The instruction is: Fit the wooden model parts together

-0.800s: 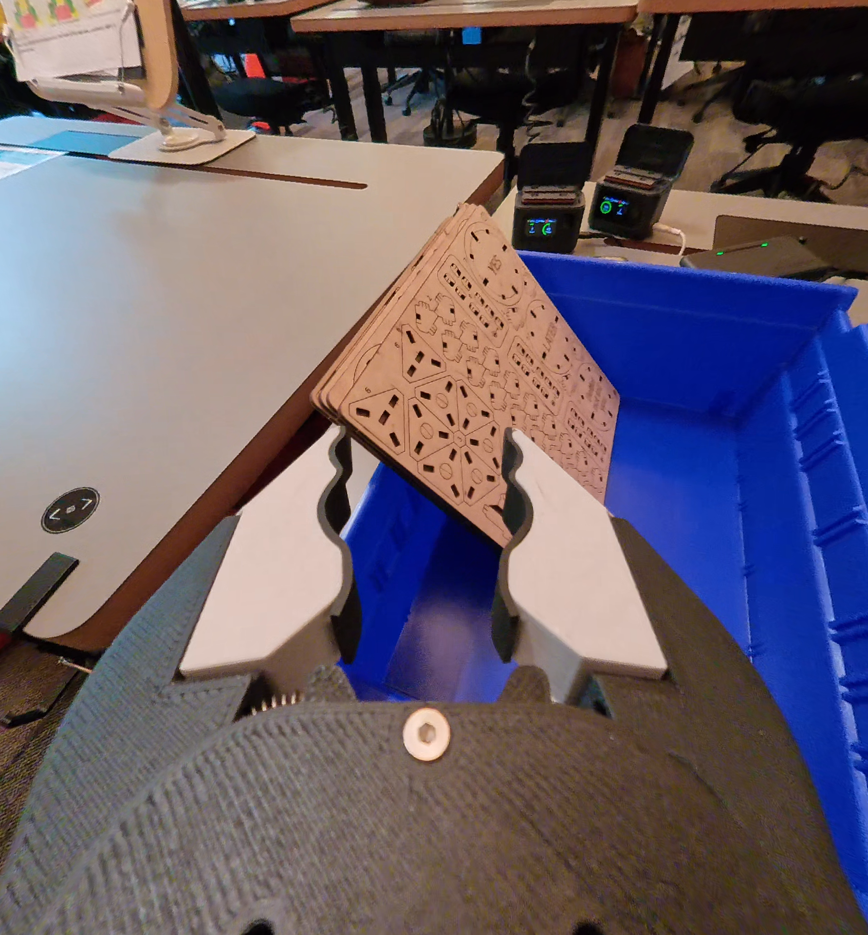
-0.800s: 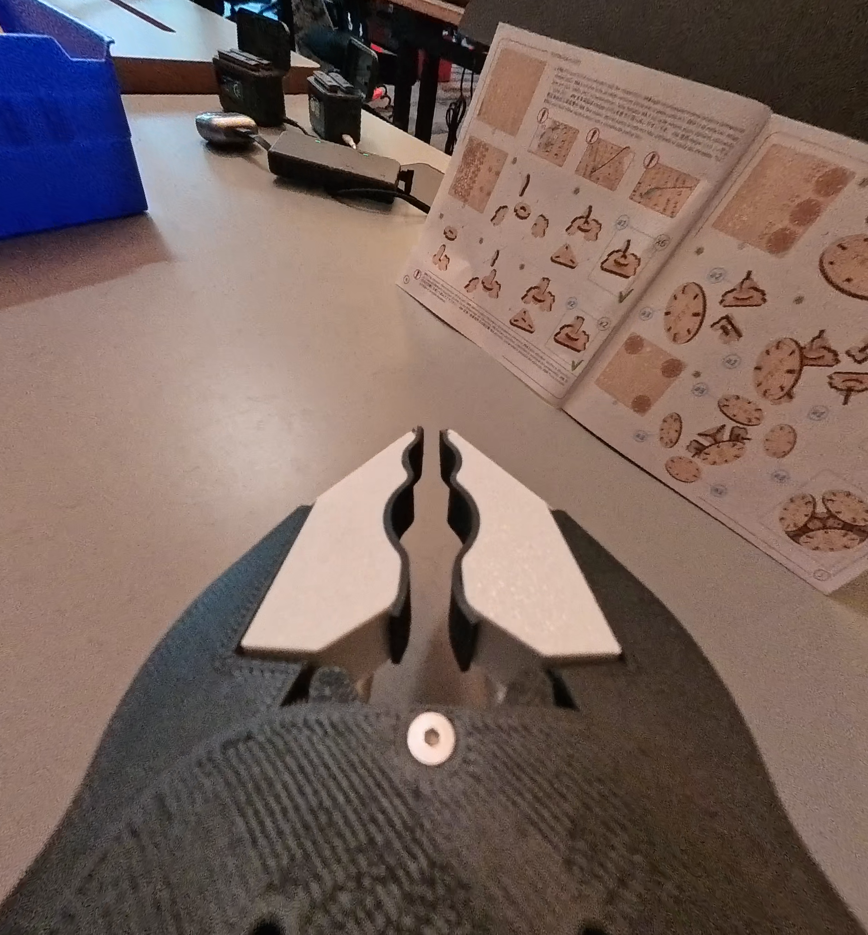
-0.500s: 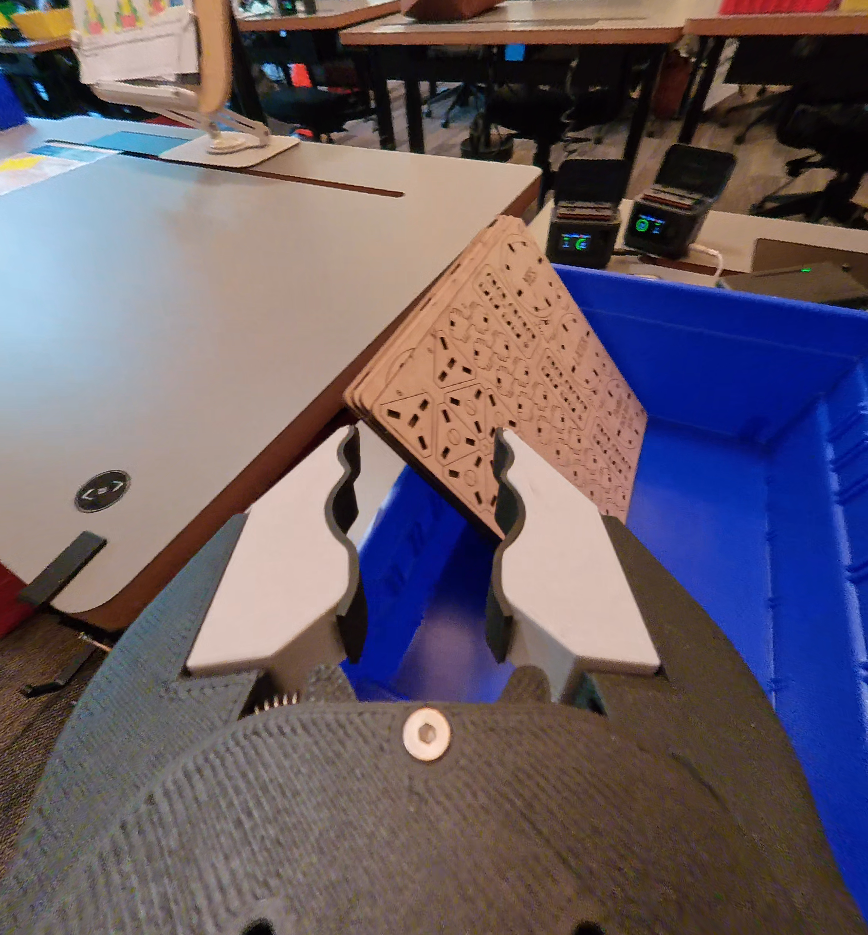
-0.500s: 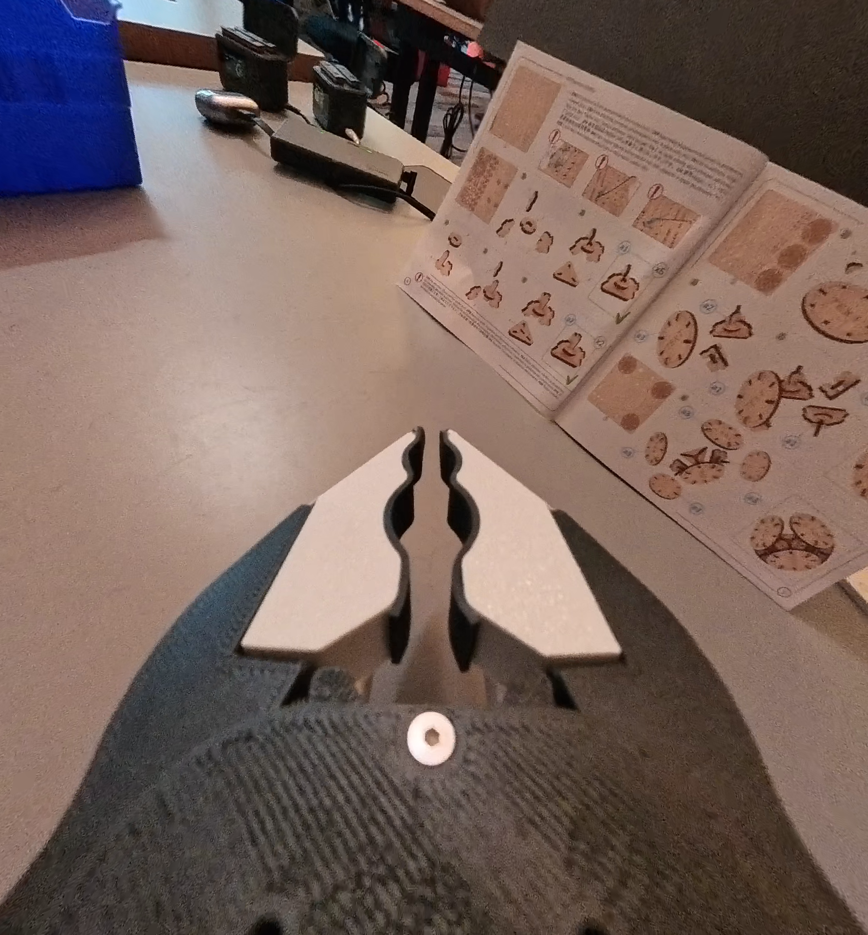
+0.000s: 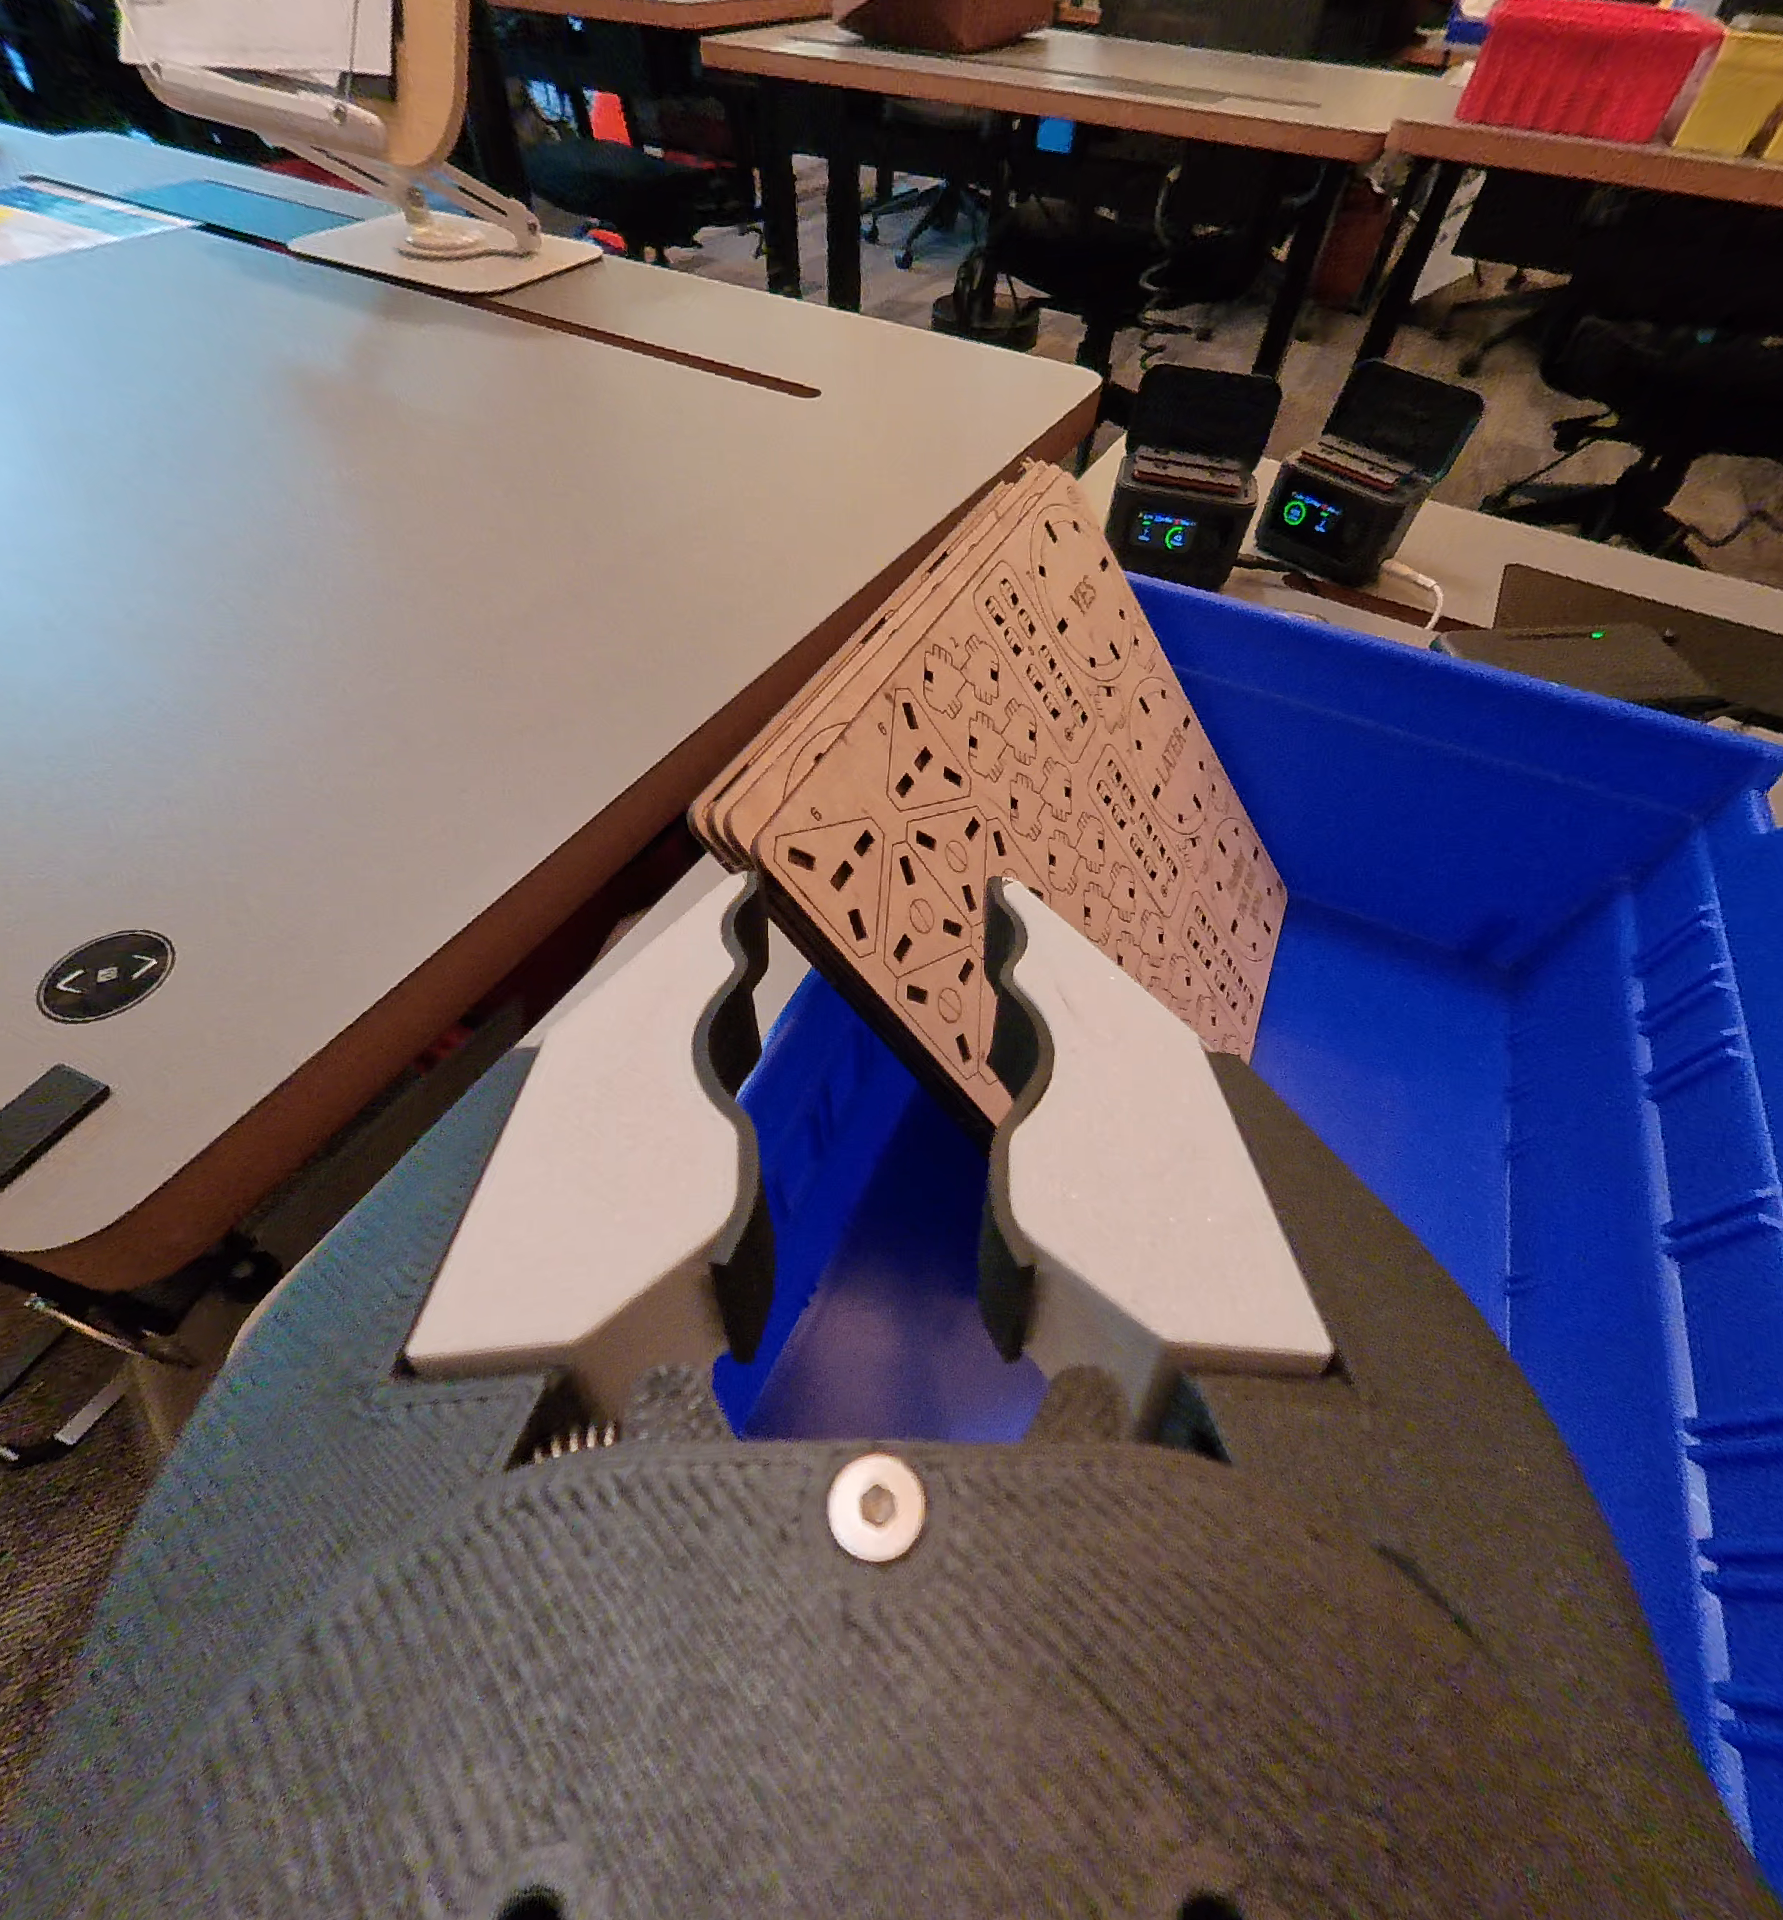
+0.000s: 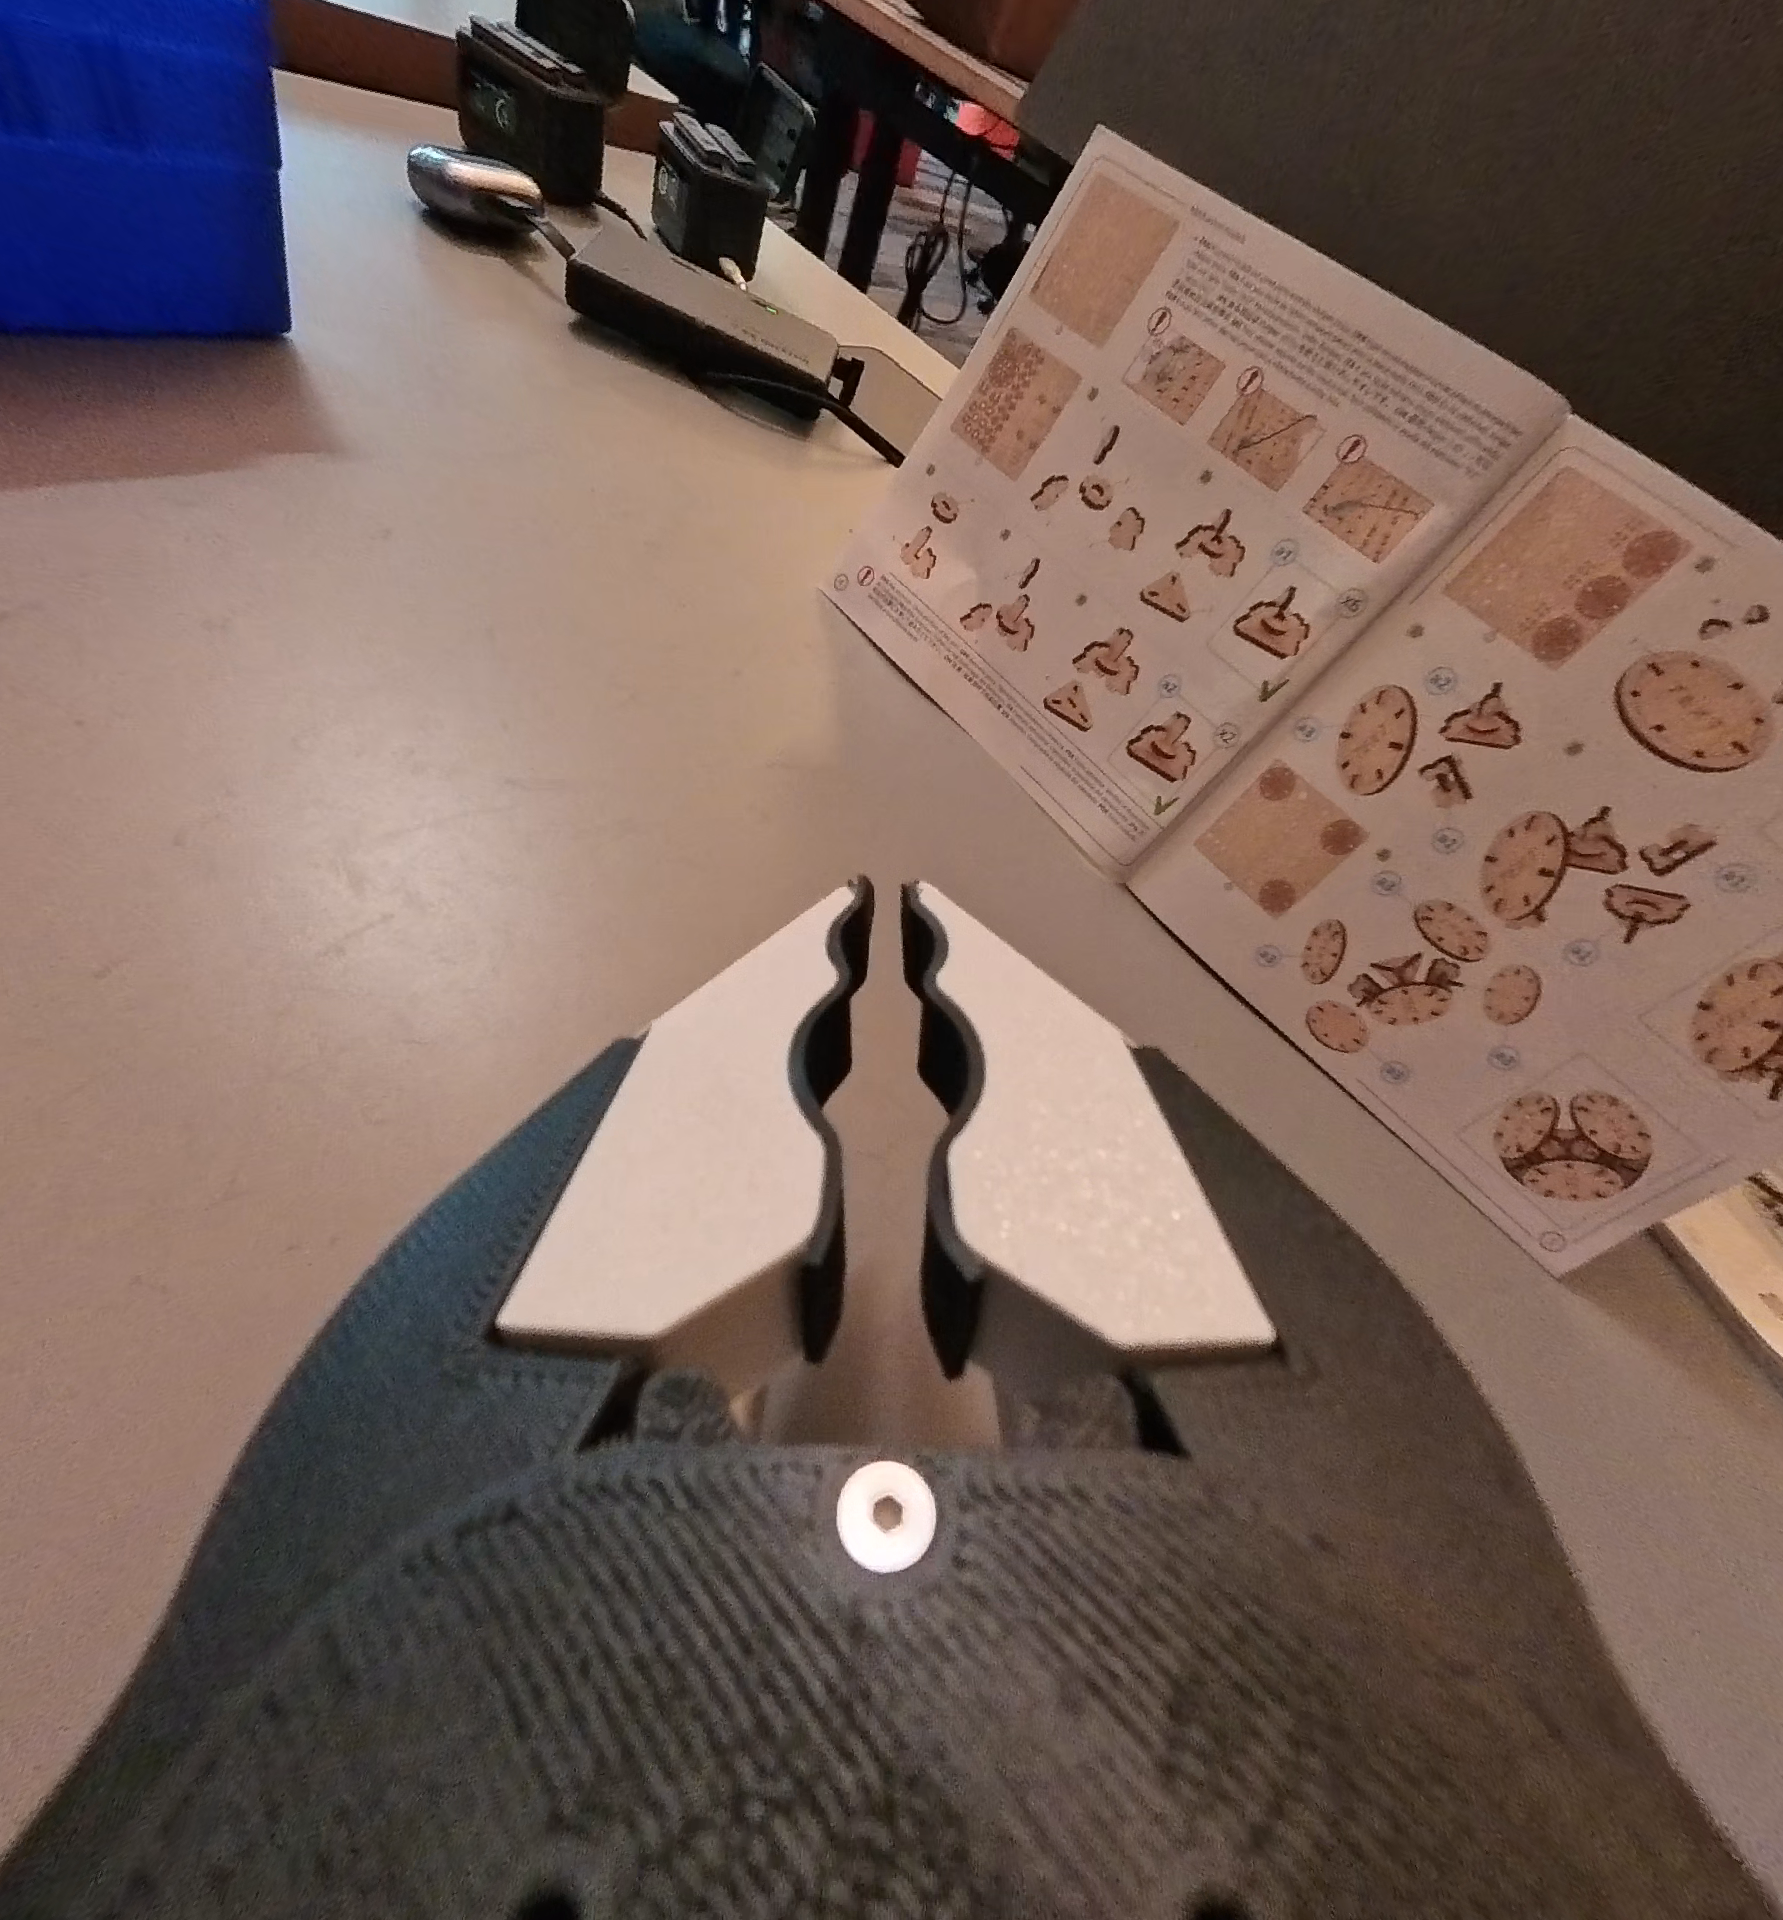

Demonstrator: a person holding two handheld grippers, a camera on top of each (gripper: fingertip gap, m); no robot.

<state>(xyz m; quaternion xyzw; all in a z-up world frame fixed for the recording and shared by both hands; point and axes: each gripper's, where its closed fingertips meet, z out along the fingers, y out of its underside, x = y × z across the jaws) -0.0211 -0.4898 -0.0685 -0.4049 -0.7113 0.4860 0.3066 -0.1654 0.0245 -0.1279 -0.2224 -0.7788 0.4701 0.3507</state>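
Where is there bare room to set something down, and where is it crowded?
The grey tabletop is bare between the blue bin on the left and the open booklet on the right, ahead of the right claw. The neighbouring desk is bare up to the stand. Crowded: the chargers and black box behind, and the bin's left wall, where wooden sheets lean.

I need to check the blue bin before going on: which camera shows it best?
The left wrist view: the blue bin fills its right side, open interior visible, with the stack of wooden sheets leaning inside. The right wrist view catches only one outer corner at top left.
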